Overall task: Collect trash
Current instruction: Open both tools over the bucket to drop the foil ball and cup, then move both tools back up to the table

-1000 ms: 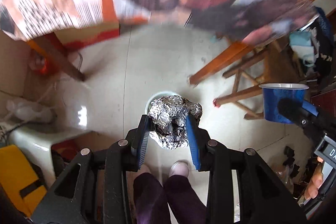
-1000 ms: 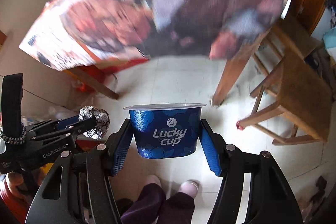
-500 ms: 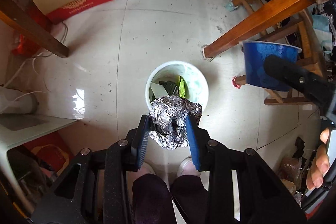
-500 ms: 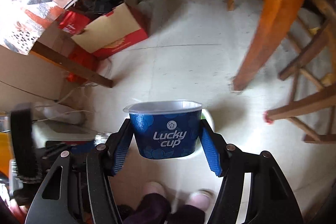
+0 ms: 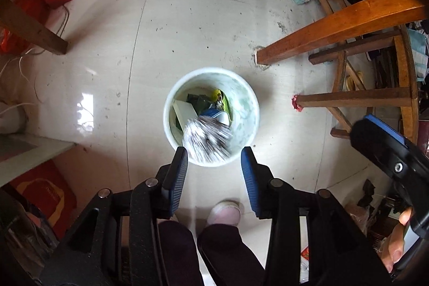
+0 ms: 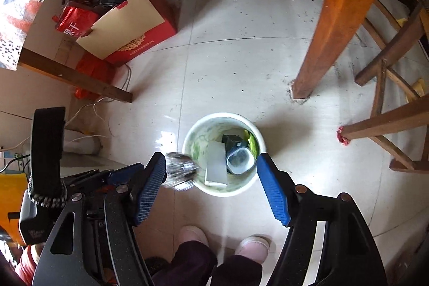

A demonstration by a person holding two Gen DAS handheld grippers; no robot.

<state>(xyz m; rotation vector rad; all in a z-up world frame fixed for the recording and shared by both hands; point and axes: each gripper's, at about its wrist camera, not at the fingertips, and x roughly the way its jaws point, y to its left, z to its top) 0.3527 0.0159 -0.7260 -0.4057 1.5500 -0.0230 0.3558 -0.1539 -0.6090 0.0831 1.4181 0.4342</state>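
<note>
While both jaws gape, foil ball [image 5: 206,140] blurs beyond them.

One round white plastic bin [image 5: 248,103], one crumpled silver foil ball [image 5: 206,140], one blue paper cup [image 6: 240,160], two black-and-blue tongs [image 5: 213,176] [image 6: 211,195].

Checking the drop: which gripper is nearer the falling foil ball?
Left. The left gripper hangs open just above the foil ball; the right gripper, also open, is off to its side.
</note>
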